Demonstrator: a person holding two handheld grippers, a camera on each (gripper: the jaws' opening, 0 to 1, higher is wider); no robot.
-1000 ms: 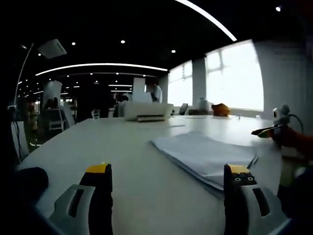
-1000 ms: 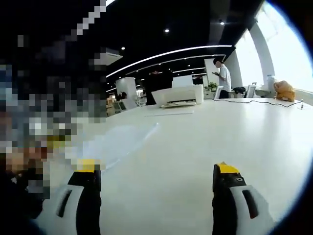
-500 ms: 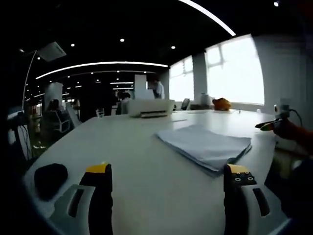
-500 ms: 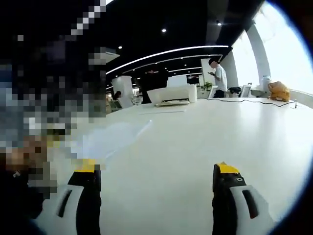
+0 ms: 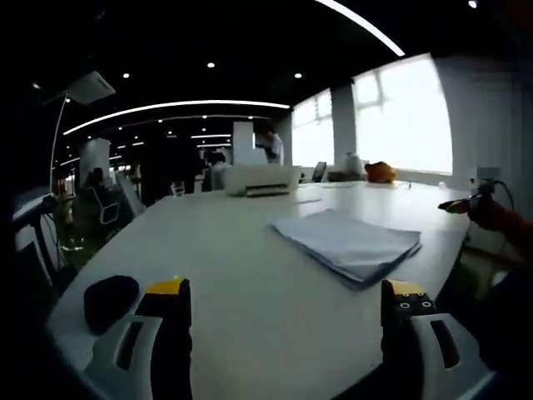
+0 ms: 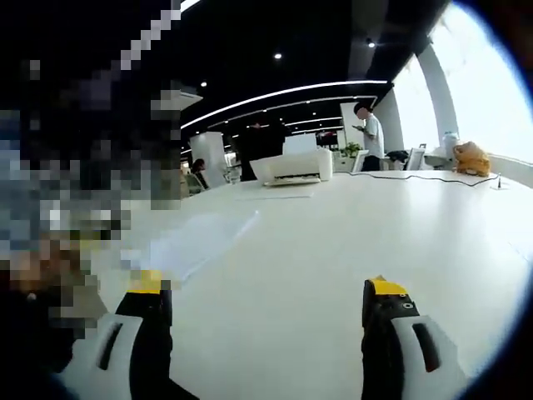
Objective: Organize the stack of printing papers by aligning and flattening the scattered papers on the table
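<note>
We hold both the left gripper [image 5: 283, 304] and right gripper [image 6: 265, 304] with jaws wide, empty; the paper stack [image 5: 347, 244] lies ahead on the counter [image 5: 225, 250]. We should square its edges from both sides, pressing flat.

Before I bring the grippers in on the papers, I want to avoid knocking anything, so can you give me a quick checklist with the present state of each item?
1. Left gripper open, holding nothing: ok.
2. Right gripper open, holding nothing: ok.
3. Paper stack lying flat on the white table: ok.
4. Sheets fully aligned: not ok, edges look slightly staggered at the near corner.
5. Dark object near the table edge, apart from the stack: ok.
6. Printer far behind the stack, out of the way: ok.
</note>
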